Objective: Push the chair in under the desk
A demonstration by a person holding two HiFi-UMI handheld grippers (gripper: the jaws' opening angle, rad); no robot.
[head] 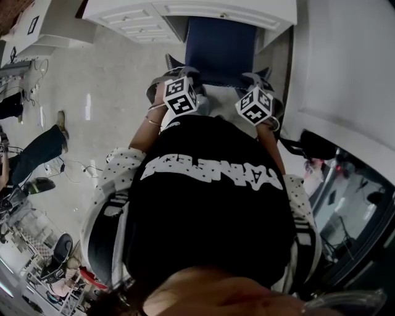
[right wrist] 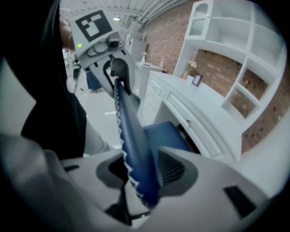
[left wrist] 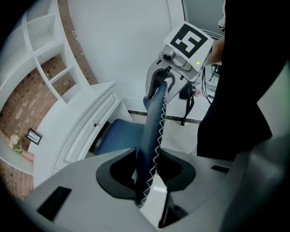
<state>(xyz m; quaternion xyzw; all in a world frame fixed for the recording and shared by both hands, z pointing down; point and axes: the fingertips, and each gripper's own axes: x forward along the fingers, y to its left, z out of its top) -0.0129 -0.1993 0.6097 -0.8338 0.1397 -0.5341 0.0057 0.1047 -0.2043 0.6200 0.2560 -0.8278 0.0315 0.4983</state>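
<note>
Blue chair back (left wrist: 153,131) clamped by left gripper (left wrist: 147,170), right gripper (right wrist: 145,170) (jaws part-closed); if pushed unevenly, skewed into desk (left wrist: 86,122) edge

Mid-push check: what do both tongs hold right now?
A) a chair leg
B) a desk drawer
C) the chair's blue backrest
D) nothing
C: each gripper view shows the backrest clamped edge-on, in the left tongs and in the right tongs.

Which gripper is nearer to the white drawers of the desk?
Left. The left gripper clamps the chair back at the end toward the drawers; the right gripper clamps its other end, farther away.
</note>
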